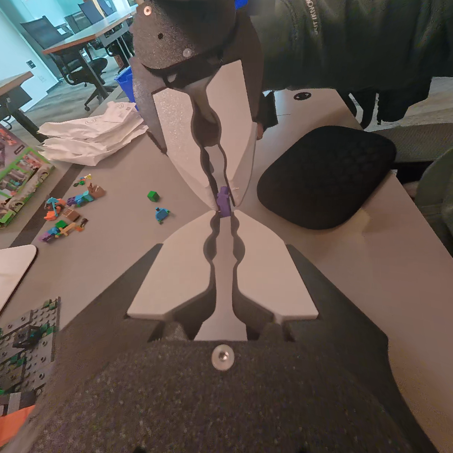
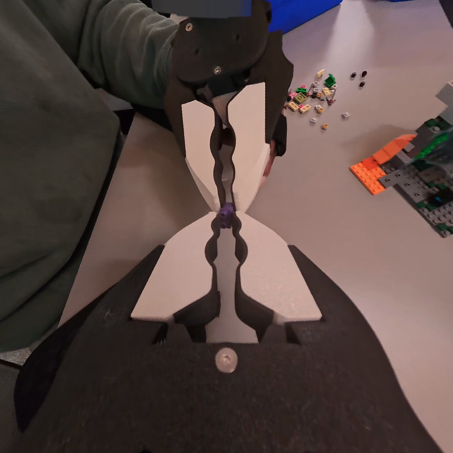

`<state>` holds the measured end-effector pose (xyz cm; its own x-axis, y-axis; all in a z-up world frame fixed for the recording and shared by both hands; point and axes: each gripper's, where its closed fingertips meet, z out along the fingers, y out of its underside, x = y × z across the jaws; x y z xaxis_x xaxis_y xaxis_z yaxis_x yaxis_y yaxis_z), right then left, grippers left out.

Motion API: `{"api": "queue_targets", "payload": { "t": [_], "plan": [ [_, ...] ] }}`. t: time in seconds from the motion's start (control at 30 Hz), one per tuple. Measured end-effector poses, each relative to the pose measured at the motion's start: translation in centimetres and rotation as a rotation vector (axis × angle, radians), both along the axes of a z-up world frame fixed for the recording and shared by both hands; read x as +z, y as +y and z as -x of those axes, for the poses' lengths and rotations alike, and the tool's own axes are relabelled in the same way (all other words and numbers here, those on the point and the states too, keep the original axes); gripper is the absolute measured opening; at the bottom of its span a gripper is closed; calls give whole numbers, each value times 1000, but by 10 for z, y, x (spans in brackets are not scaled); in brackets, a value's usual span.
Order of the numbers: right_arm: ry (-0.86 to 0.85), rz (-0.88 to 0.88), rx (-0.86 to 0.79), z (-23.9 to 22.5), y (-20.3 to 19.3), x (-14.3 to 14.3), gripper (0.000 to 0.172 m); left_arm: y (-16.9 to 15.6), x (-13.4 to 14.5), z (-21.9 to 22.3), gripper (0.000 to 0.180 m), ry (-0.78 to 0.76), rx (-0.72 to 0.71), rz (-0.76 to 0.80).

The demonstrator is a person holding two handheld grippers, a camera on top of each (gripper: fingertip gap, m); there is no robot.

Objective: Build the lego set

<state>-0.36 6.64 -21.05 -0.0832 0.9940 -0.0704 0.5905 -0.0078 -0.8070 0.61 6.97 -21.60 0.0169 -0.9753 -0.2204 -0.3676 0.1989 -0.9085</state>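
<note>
a: left gripper [image 1: 223, 213] and right gripper [image 2: 225, 221] meet tip to tip above the table [image 1: 122, 220], both clenched on one purple piece [image 1: 224, 203].

b: around them?

a: a black pad [image 1: 326, 176] beside; loose bricks [image 1: 71, 208] well apart.

b: risk?

a: likely a slip. each pinches just an end, so a twist could pop it loose.
</note>
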Motion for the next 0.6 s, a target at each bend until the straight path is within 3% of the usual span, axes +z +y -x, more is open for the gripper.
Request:
{"api": "queue_targets", "payload": {
  "t": [0.33,0.47,0.6],
  "plan": [
    [-31,-110,-22,0,0,2,9,-3,1,3,8,19,-26,-8],
    [-92,-45,69,-1,-13,-3,8,-18,-4,2,8,47,-103,-9],
    [-105,133,187,-4,-27,0,8,-30,-1,0,7,30,-166,-6]
  ]
}}
